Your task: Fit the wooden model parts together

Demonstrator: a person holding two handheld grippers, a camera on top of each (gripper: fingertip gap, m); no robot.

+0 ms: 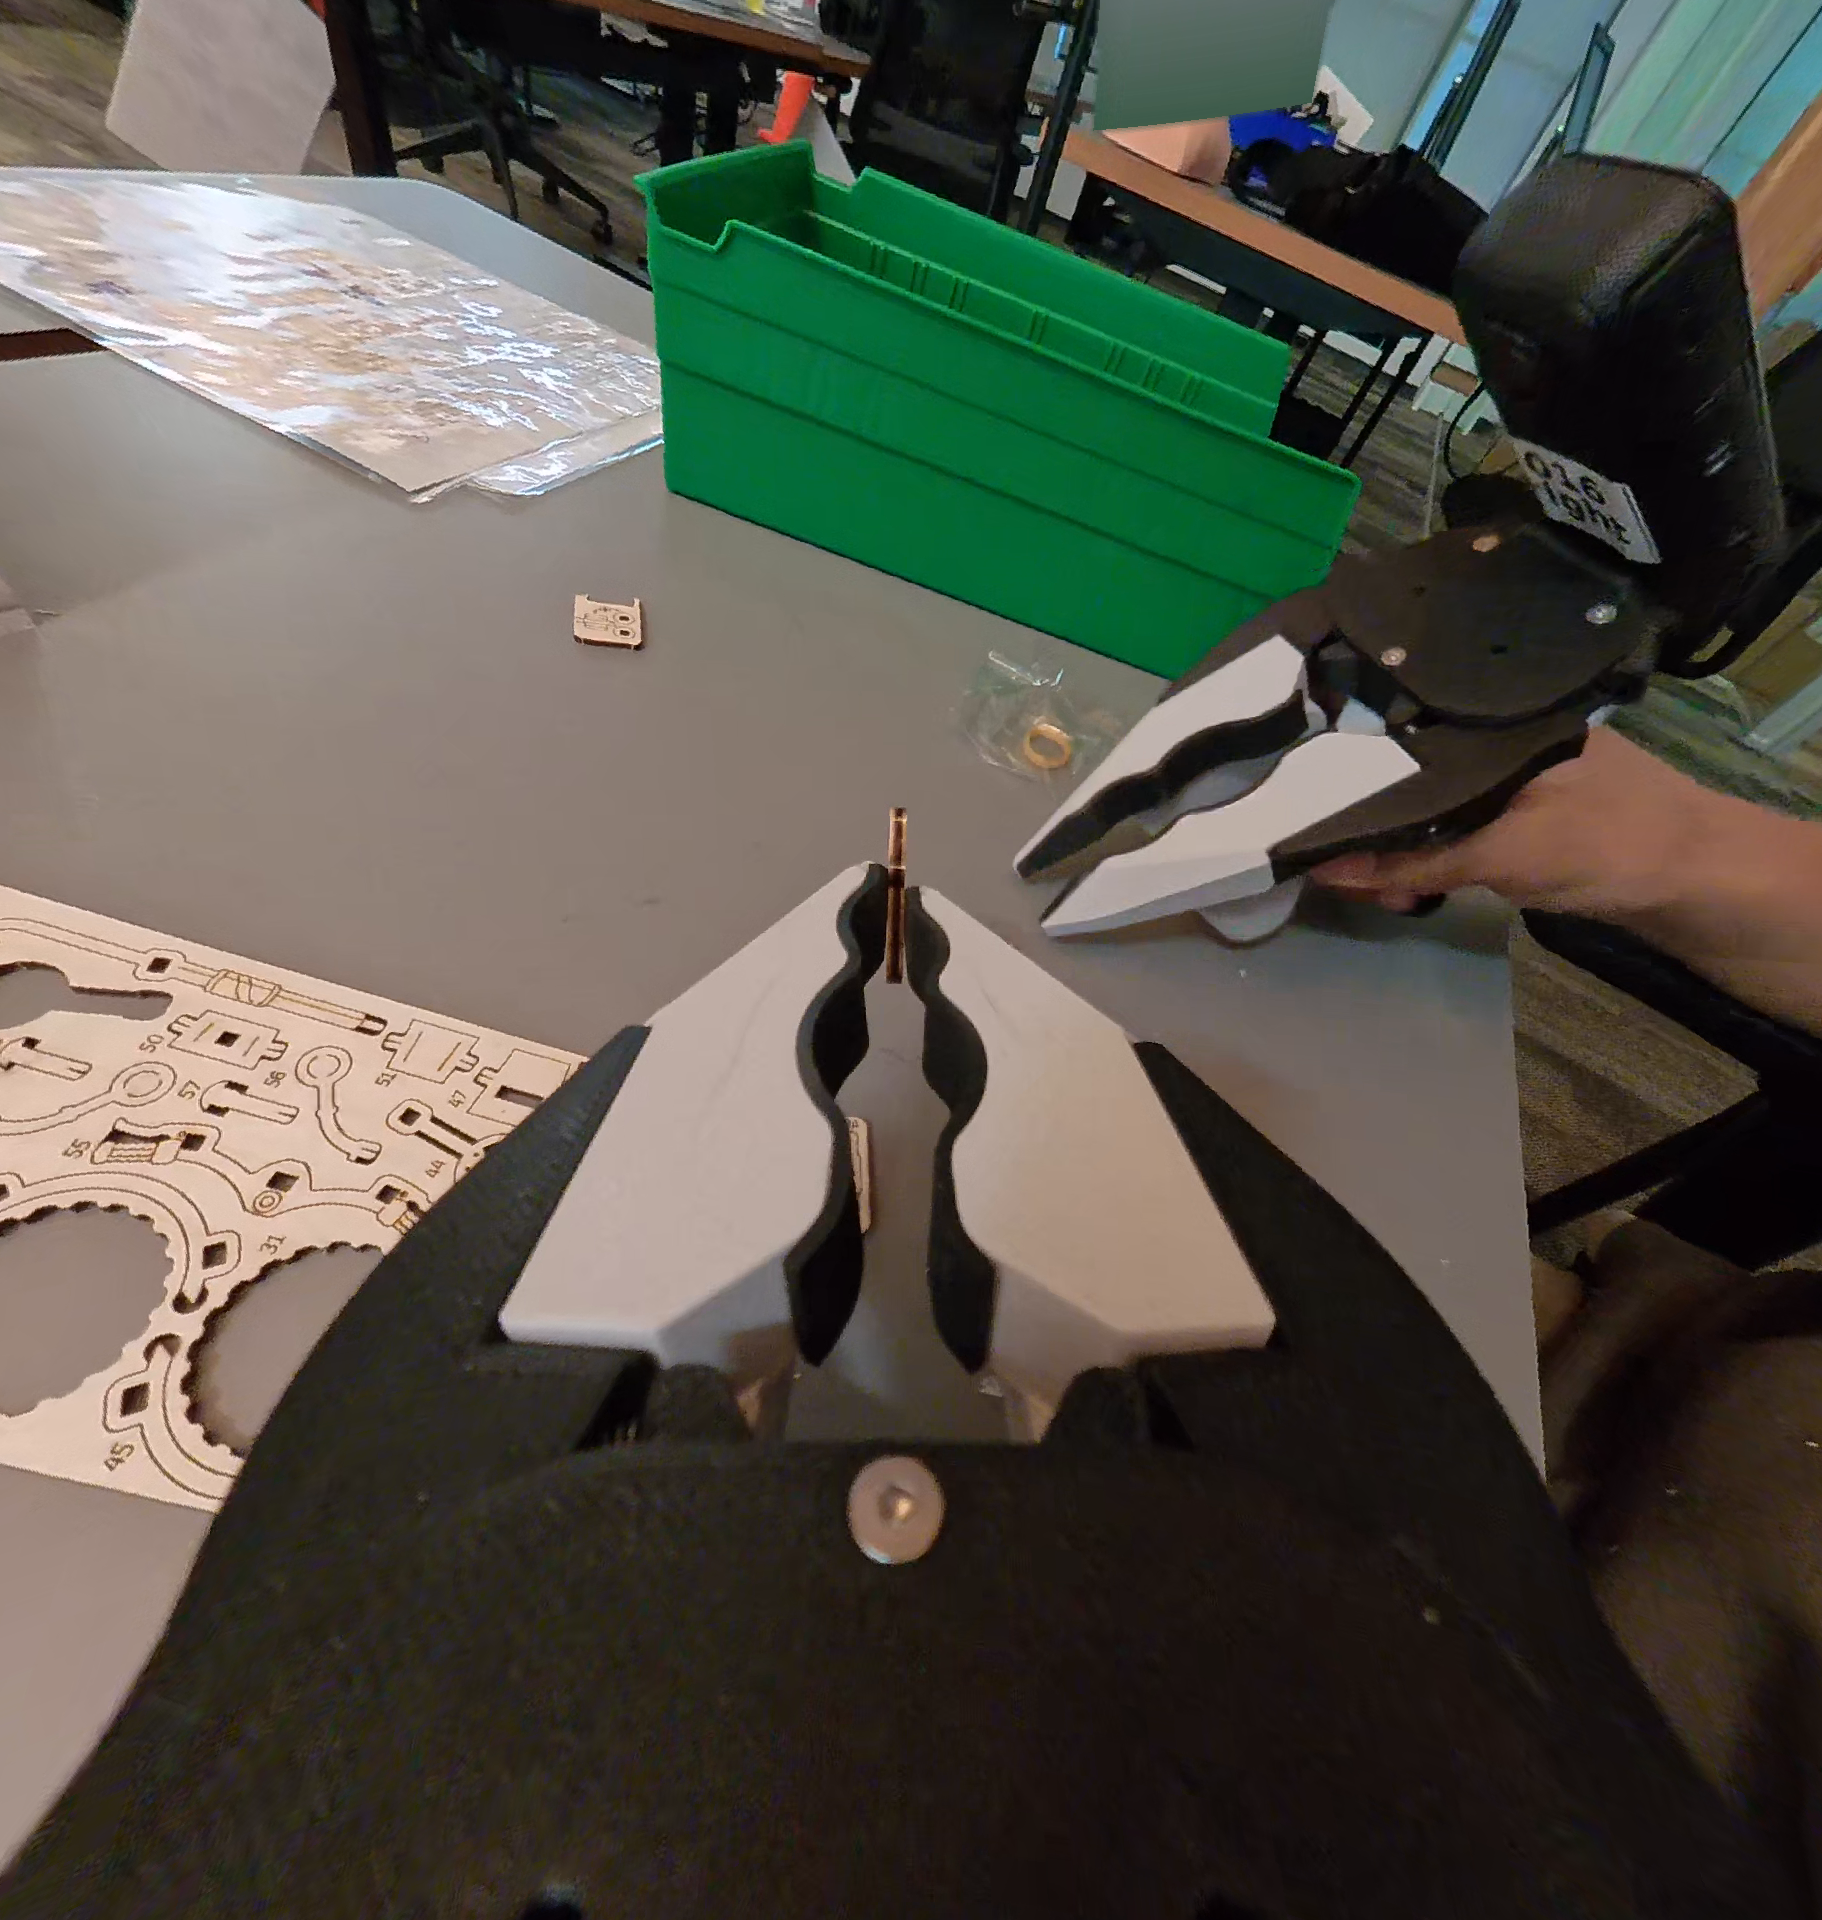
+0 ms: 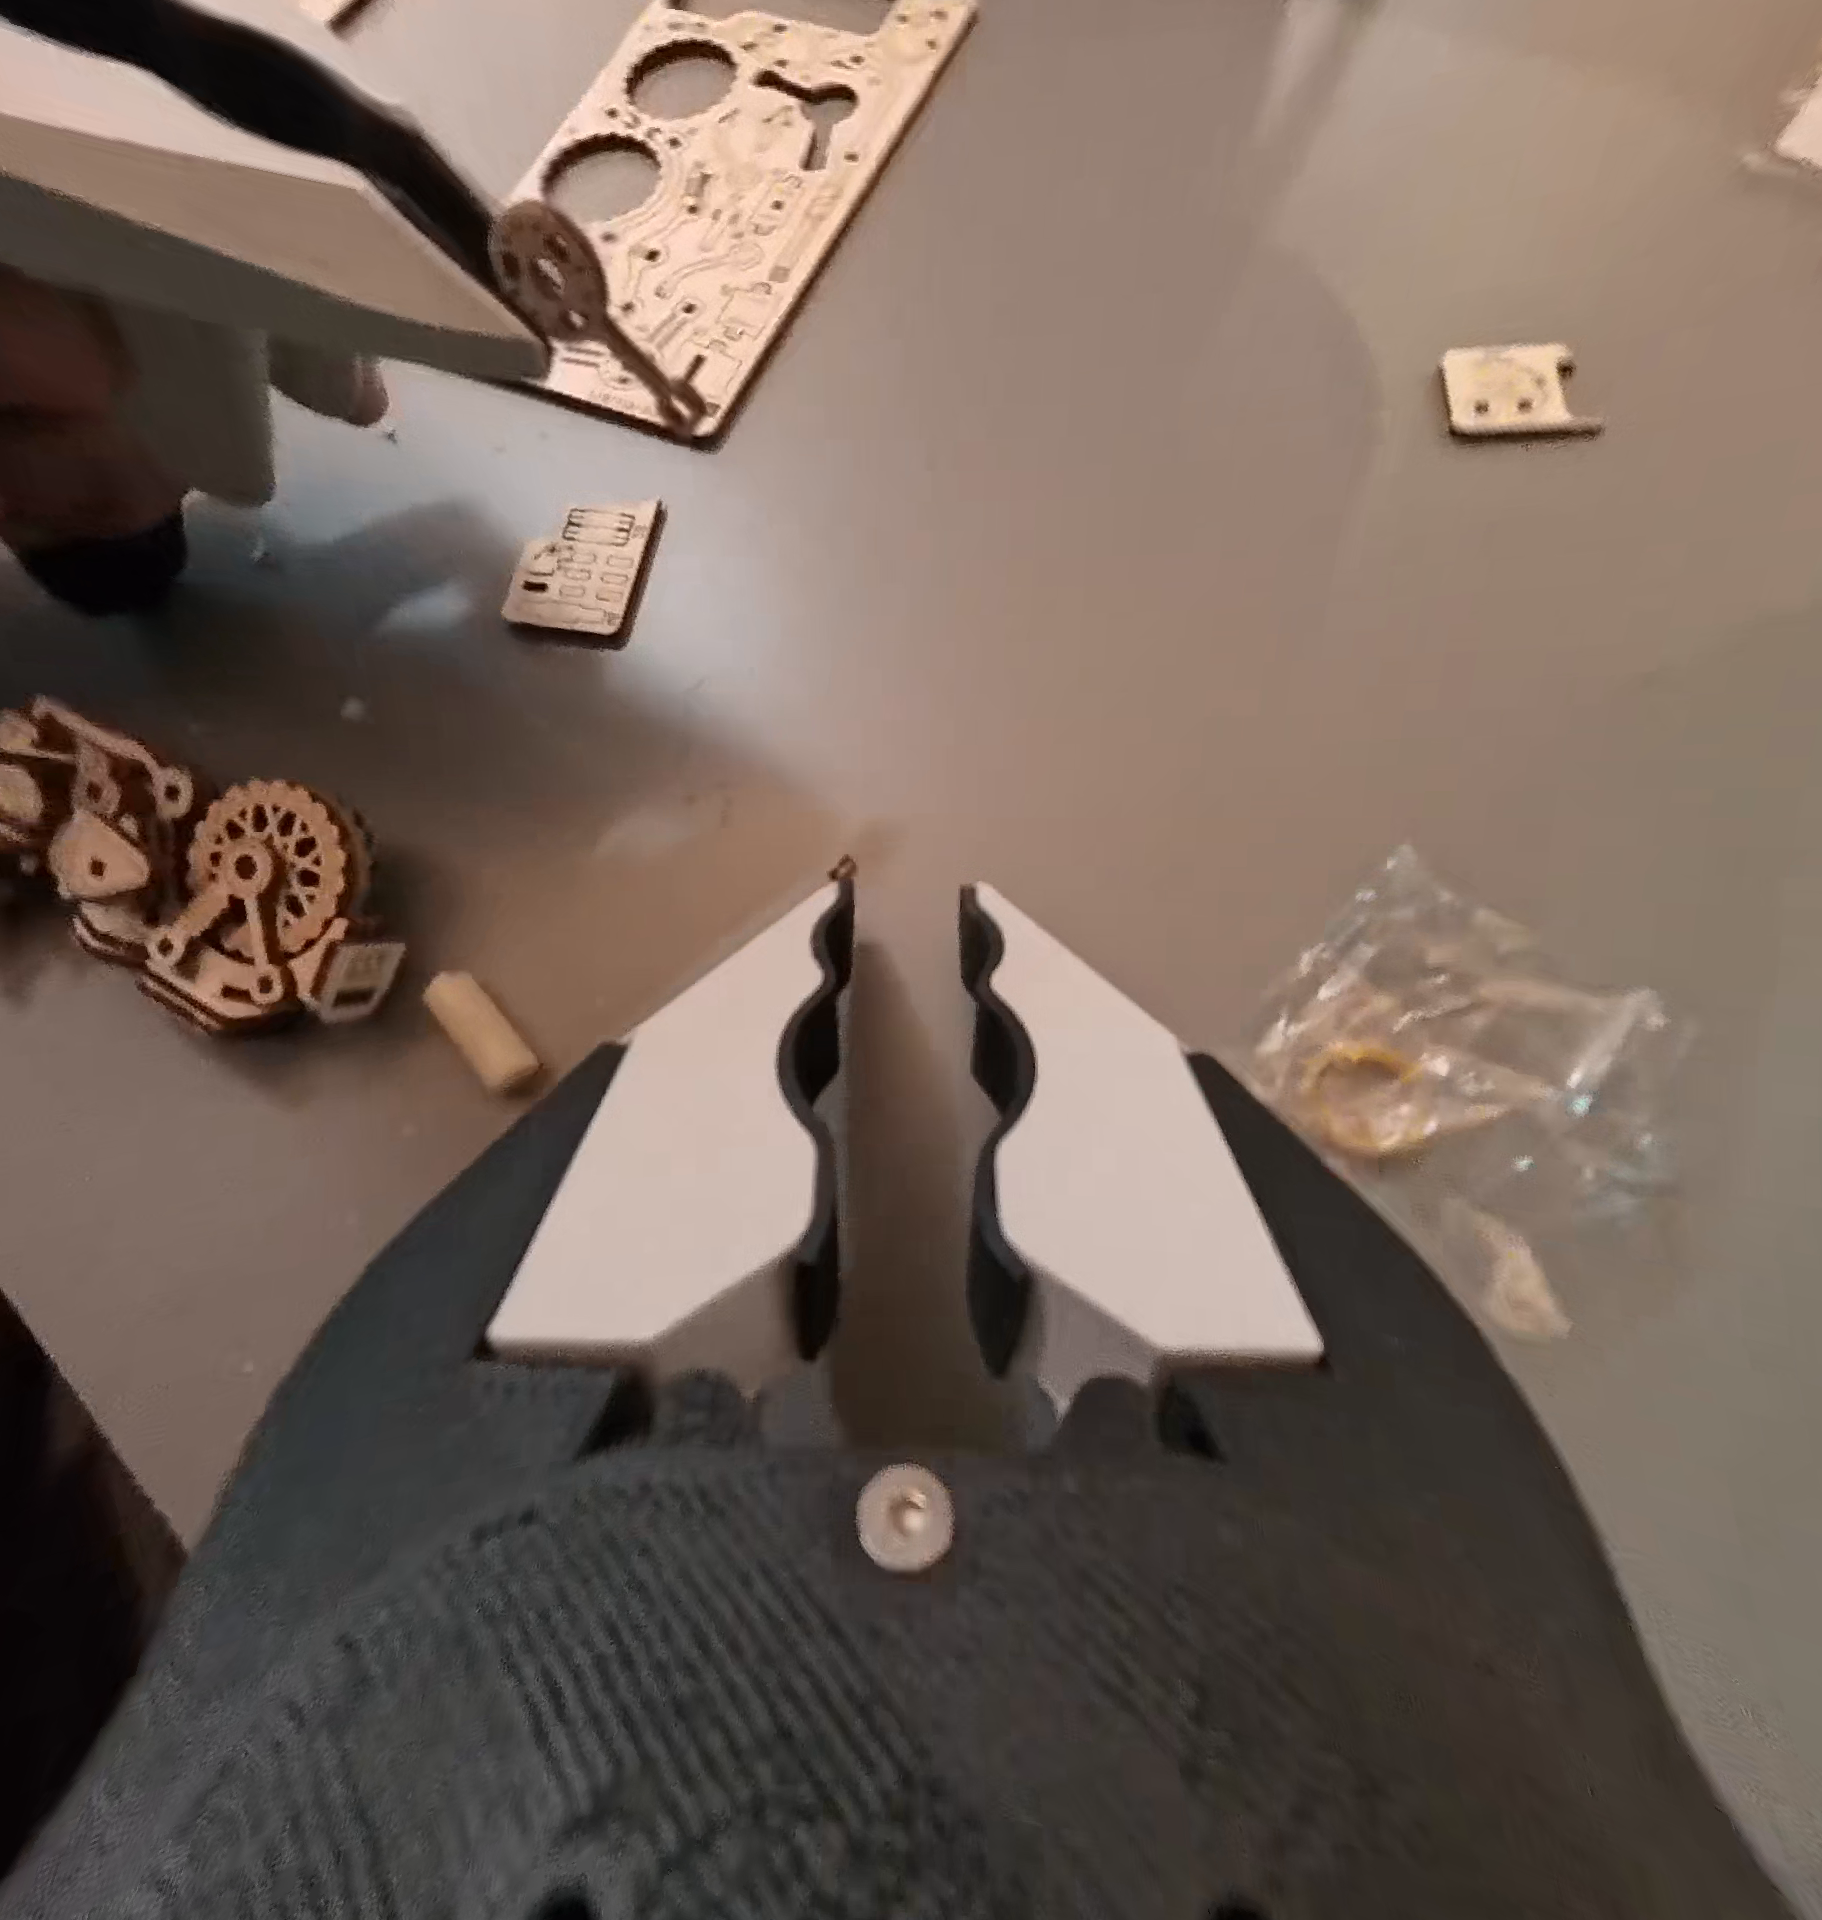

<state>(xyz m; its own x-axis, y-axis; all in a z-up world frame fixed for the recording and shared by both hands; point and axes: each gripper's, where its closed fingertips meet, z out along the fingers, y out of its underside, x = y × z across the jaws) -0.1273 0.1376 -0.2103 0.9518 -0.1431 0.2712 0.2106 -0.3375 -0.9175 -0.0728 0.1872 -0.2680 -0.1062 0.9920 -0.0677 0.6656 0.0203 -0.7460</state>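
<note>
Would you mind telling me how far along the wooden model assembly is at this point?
Done: a partly built wooden model with a spoked gear stands on the table. In hand: the left tongs grip a thin wheel-and-stem piece; the right tongs are open and empty. Left: that piece is not yet fitted, the parts sheet holds uncut parts, and two small plates lie loose.

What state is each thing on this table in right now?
Left tool: shut on a wooden wheel piece.
Right tool: open, empty.
Green bin: upright, open-topped.
Wooden sheet: flat, several parts punched out.
Wooden model: partly built.
Plastic bag: crumpled, lying flat.
</note>
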